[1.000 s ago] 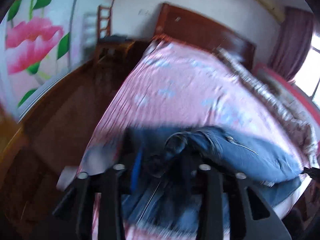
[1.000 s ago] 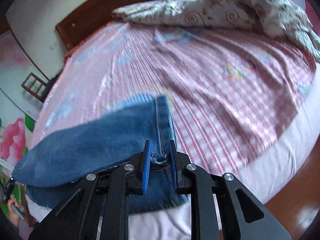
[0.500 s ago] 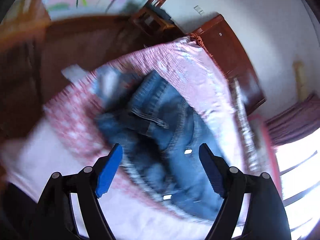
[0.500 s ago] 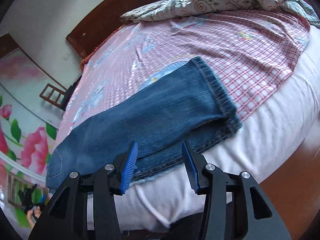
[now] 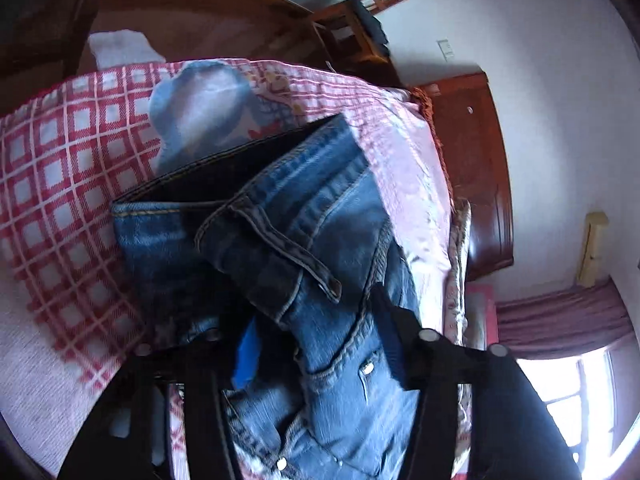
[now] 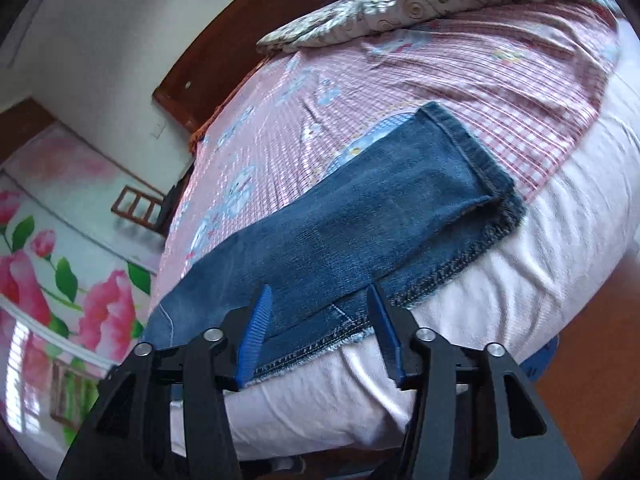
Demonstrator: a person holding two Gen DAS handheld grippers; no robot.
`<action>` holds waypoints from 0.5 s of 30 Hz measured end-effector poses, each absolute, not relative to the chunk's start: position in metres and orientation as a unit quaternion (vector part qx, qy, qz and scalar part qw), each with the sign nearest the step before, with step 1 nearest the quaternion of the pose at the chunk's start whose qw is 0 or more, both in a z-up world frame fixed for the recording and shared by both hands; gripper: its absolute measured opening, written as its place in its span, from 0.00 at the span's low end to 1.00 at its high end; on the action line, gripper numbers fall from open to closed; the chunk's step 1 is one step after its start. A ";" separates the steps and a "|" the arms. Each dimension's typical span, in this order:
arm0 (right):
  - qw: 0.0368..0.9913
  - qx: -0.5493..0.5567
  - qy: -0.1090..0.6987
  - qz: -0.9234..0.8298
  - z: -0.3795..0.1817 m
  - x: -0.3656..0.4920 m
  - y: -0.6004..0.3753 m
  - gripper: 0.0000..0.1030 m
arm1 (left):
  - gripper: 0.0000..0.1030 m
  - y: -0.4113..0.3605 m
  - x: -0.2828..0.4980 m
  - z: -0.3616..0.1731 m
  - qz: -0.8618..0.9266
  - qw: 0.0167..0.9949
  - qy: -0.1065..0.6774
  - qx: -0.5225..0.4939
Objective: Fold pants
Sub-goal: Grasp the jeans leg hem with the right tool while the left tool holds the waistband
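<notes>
Blue jeans lie on a bed with a pink checked sheet. In the left wrist view their waistband and fly (image 5: 280, 240) are bunched, with a pocket nearer me. My left gripper (image 5: 316, 348) is open, its jaws wide apart and straddling the denim by the pocket. In the right wrist view the legs (image 6: 360, 224) lie stacked, one on the other, hems near the bed's edge. My right gripper (image 6: 320, 332) is open just above the lower leg's edge, holding nothing.
A crumpled floral quilt (image 6: 400, 4) lies at the far side of the bed. A dark wooden headboard (image 5: 472, 168) and a wooden chair (image 5: 360, 28) stand by the white wall. The white mattress side (image 6: 480, 280) drops to a wooden floor.
Both grippers let go of the jeans and opened. The left one swung round and now sits low over the waistband. The right one backed off from the hems.
</notes>
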State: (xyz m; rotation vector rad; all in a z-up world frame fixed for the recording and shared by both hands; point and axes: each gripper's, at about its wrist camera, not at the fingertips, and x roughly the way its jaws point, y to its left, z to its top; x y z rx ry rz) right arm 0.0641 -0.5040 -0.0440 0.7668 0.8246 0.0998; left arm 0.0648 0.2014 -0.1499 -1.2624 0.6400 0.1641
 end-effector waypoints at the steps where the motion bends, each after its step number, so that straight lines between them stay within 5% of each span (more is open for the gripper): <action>1: 0.834 0.401 0.376 0.038 -0.048 0.057 -0.518 0.56 | 0.35 0.201 0.067 -0.148 0.079 0.759 0.295 -0.576; 2: 0.825 0.428 0.368 0.029 -0.051 0.053 -0.529 0.56 | 0.18 0.198 0.071 -0.144 0.075 0.767 0.294 -0.566; 5: 0.785 0.516 0.343 0.008 -0.068 0.048 -0.562 0.56 | 0.08 0.196 0.087 -0.129 0.066 0.787 0.297 -0.537; 9: 0.761 0.556 0.334 -0.009 -0.084 0.058 -0.580 0.46 | 0.07 0.202 0.096 -0.119 0.063 0.785 0.301 -0.538; 15: 0.746 0.564 0.354 -0.026 -0.102 0.081 -0.576 0.46 | 0.07 0.206 0.103 -0.105 0.059 0.792 0.311 -0.521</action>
